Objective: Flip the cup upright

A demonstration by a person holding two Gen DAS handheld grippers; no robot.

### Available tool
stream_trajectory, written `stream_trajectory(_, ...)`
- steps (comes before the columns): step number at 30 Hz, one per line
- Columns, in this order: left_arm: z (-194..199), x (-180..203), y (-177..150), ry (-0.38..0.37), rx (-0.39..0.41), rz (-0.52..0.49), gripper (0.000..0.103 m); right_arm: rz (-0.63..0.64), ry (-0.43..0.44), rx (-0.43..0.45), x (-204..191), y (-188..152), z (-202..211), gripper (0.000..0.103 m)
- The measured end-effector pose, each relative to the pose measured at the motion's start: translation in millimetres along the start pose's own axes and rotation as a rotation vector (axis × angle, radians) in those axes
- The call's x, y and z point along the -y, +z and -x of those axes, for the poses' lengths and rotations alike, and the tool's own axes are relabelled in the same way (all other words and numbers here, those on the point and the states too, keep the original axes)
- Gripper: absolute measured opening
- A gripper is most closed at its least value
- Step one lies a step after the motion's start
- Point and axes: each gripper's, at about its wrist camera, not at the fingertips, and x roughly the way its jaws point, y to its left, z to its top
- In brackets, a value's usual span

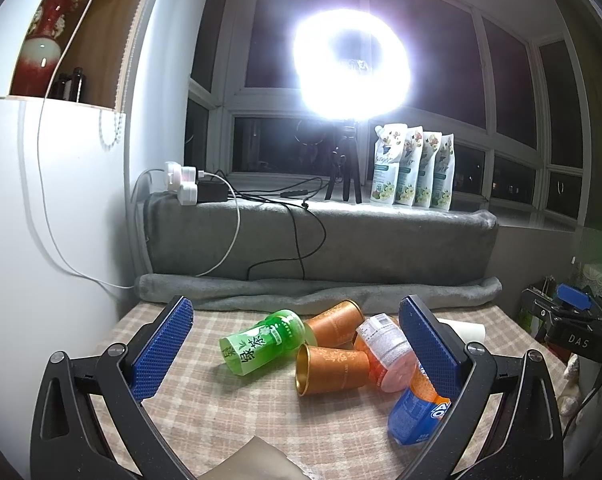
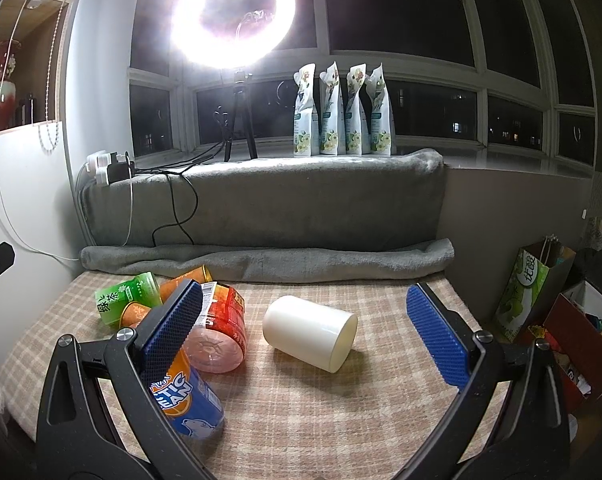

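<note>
A white cup [image 2: 311,332] lies on its side on the checked tablecloth [image 2: 341,420], between my right gripper's fingers and a little ahead of them. My right gripper [image 2: 305,336] is open and empty. In the left wrist view only the white cup's edge [image 1: 467,330] shows behind the right finger. My left gripper [image 1: 297,344] is open and empty, facing a pile of lying cups: a green one [image 1: 261,340], two orange-gold ones [image 1: 333,368], a red-labelled one [image 1: 385,352] and a blue-orange one [image 1: 417,412].
A rolled grey blanket [image 2: 261,260] lines the table's back edge below a covered sill with pouches [image 2: 341,112], a ring light [image 2: 233,12] and cables. A paper bag [image 2: 533,288] and boxes stand off the table's right edge. A white cabinet [image 1: 41,220] stands left.
</note>
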Motion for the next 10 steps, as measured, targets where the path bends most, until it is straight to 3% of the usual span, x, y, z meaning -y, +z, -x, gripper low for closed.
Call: stream_trajectory(10, 1.4, 0.3, -0.1, 0.01, 0.01, -0.008, 0.102, 0.002, 0.001, -0.005, -0.4, -0.9, -1.3, 0.103)
